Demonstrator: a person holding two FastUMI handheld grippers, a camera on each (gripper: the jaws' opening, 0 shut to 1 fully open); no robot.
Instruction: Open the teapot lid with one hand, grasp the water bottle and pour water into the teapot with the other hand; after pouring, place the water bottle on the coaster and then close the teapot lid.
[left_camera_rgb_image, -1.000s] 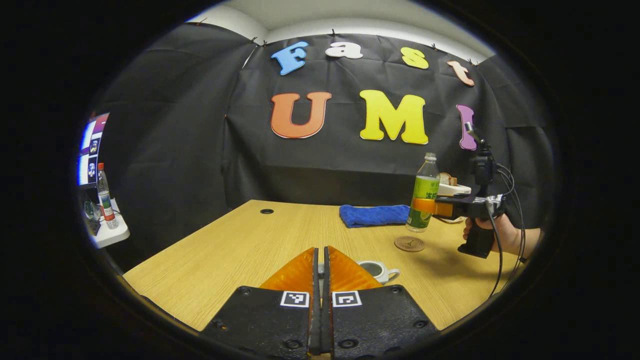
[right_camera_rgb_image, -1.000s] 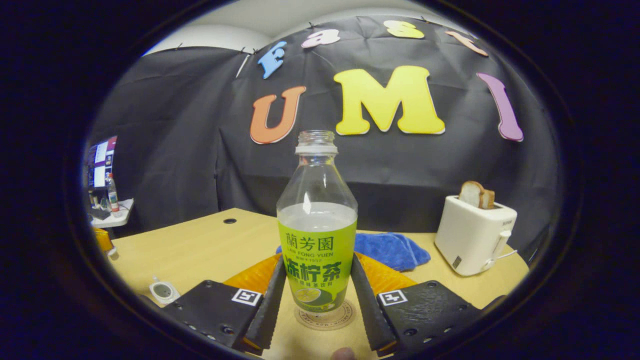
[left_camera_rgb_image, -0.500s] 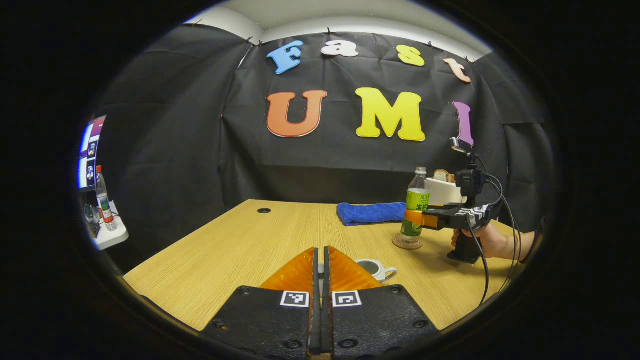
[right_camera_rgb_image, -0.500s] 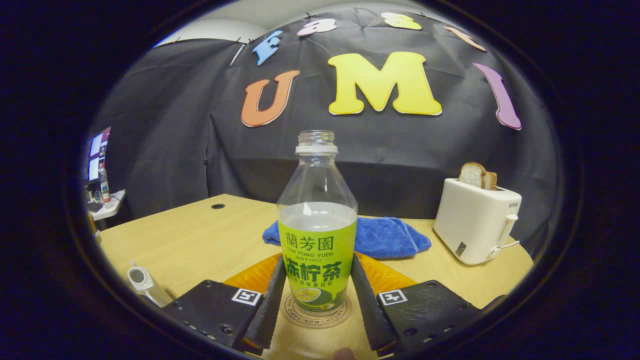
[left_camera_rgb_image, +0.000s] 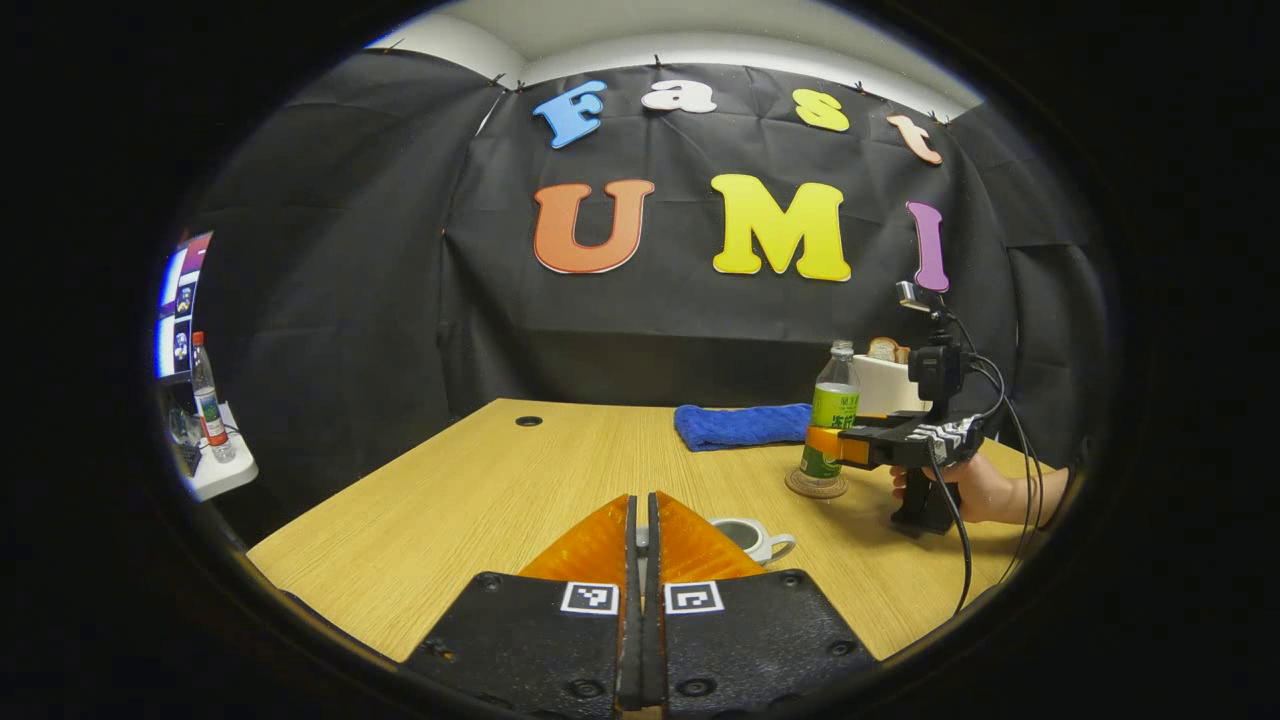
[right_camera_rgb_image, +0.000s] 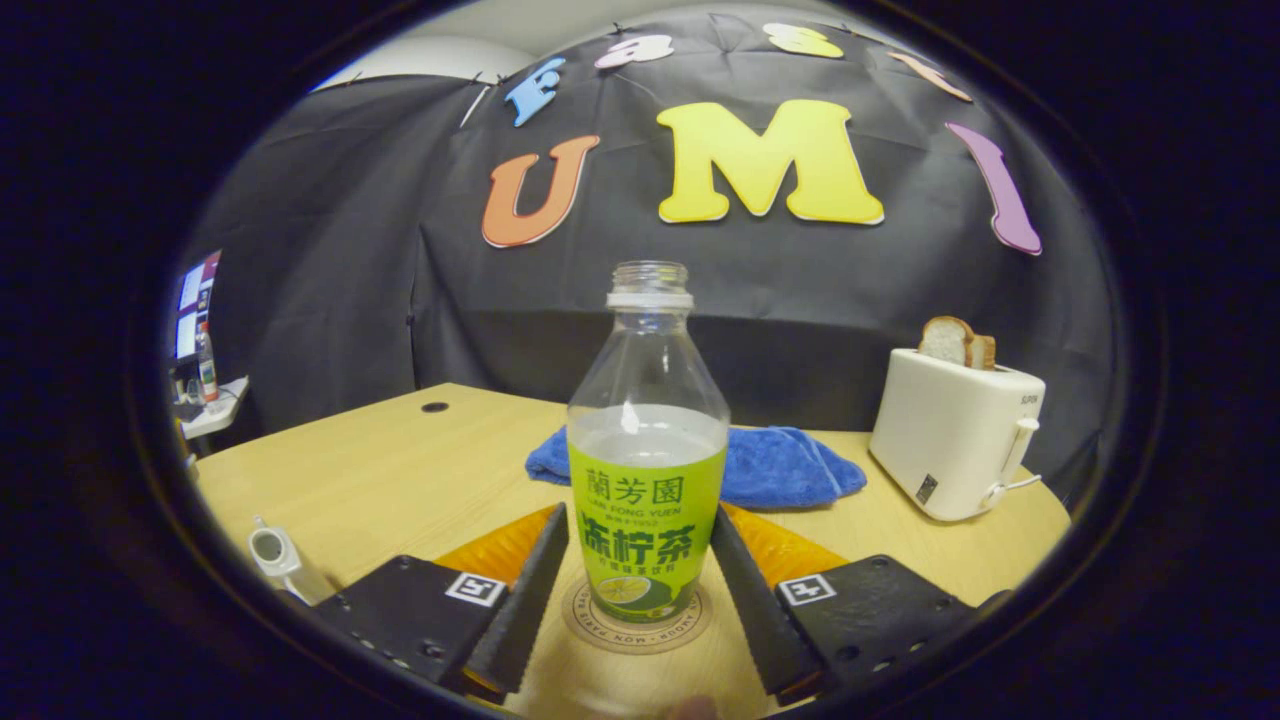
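On wooden table (right_camera_rgb_image: 400, 480), water bottle (right_camera_rgb_image: 647, 470) upright on coaster (right_camera_rgb_image: 640, 625), black-draped booth

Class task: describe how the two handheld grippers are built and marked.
Each gripper, left and right, has black base plates bearing square black-and-white markers. In the left gripper view, the right gripper shows a black pistol handle, a camera on top and black cables trailing down.

Black cloth walls (left_camera_rgb_image: 350, 300) enclose a light wooden table (left_camera_rgb_image: 480, 490), a white ceiling strip (left_camera_rgb_image: 700, 30) above
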